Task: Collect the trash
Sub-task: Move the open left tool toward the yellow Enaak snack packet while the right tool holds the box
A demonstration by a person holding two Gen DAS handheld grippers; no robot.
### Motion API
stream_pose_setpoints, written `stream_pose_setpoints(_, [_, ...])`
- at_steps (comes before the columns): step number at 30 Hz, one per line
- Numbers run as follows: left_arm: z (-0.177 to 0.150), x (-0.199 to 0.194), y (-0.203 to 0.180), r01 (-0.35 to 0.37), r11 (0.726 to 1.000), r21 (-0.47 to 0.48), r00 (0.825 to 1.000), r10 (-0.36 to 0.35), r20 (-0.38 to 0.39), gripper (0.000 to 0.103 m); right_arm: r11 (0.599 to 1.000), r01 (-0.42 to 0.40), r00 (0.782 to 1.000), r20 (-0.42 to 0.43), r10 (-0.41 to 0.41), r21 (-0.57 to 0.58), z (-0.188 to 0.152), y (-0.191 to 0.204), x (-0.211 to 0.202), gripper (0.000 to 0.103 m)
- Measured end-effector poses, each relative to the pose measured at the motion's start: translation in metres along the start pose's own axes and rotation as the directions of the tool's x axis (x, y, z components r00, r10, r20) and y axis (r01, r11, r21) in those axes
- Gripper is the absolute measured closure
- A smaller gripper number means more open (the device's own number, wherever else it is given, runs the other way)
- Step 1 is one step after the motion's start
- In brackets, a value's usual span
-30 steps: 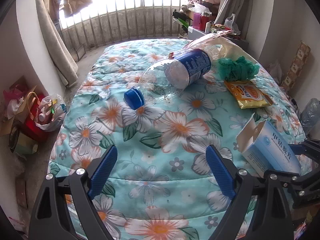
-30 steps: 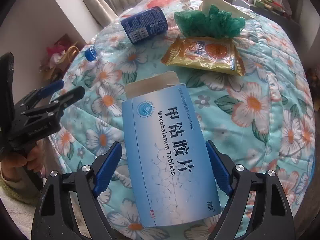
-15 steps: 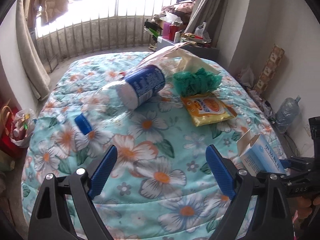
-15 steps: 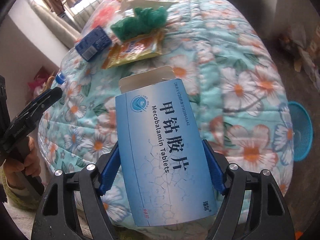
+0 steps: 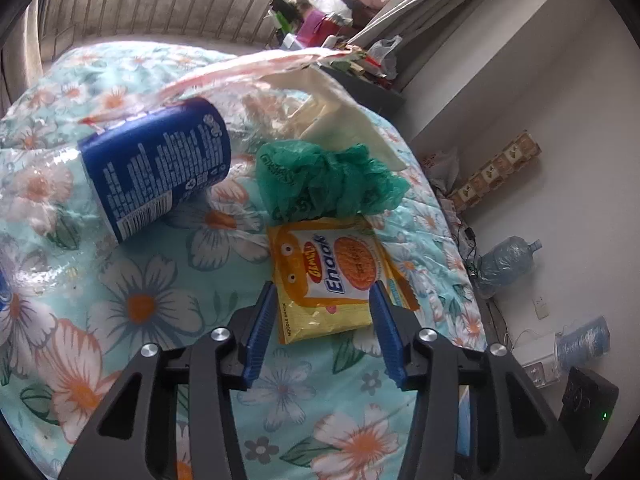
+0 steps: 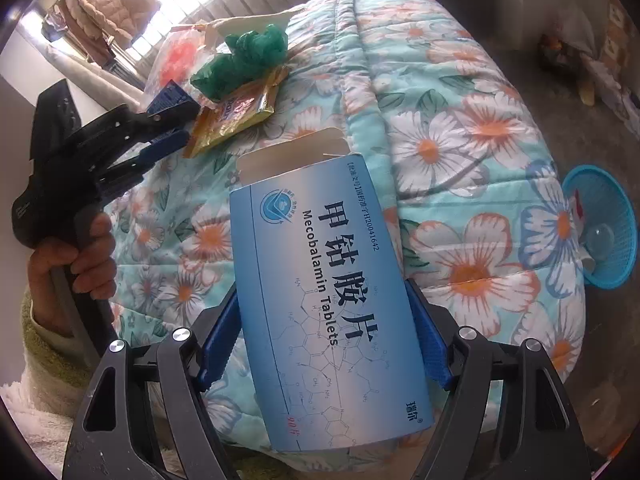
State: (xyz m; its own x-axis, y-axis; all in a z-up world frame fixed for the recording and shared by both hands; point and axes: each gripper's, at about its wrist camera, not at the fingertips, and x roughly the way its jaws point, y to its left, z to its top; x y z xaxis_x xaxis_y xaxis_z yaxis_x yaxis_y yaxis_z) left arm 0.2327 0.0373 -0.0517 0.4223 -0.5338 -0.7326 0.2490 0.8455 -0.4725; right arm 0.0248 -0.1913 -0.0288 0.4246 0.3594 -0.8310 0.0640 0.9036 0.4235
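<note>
A yellow snack packet (image 5: 332, 272) lies flat on the floral quilt (image 5: 140, 304). My left gripper (image 5: 322, 300) hangs over the packet's near end, its jaws closing with the packet between the blue fingers, which do not visibly press on it. In the right wrist view the left gripper (image 6: 186, 122) sits at the same packet (image 6: 236, 116). My right gripper (image 6: 322, 292) is shut on a blue tablet box (image 6: 312, 220) with an open flap, held above the bed's edge. A crumpled green plastic bag (image 5: 328, 180) and a clear bottle with a blue label (image 5: 156, 164) lie just beyond the packet.
A blue basket (image 6: 600, 228) stands on the floor to the right of the bed. A clear plastic bag with red print (image 5: 256, 68) and a pale bag (image 5: 344, 120) lie further back. A large water jug (image 5: 508, 264) stands by the wall. A hand (image 6: 80, 256) grips the left tool.
The left gripper swung right across the bed to the snack packet and narrowed its jaws around it. The right gripper closed on the tablet box and carried it toward the bed's edge.
</note>
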Motion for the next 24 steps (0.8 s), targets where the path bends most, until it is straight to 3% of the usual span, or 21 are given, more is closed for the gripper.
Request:
stream_pose_setpoints(5, [0.004, 0.02, 0.006, -0.01, 0.998, -0.062, 0.999, 0.008, -0.033, 0.076, 1.0, -0.004, 1.0, 0.004, 0.004, -0.001, -0.001, -0.002, 0.0, 0.031])
stream_pose_setpoints(11, [-0.002, 0.025, -0.003, -0.045, 0.999, -0.024, 0.998, 0.044, -0.035, 0.099, 1.0, -0.015, 1.0, 0.023, 0.015, 0.016, -0.008, -0.008, -0.005, 0.031])
stream_pose_setpoints(24, [-0.027, -0.012, -0.012, -0.06, 0.997, 0.043, 0.998, 0.059, 0.02, 0.103, 1.0, -0.011, 0.999, 0.034, 0.01, 0.007, -0.013, -0.007, -0.012, 0.031])
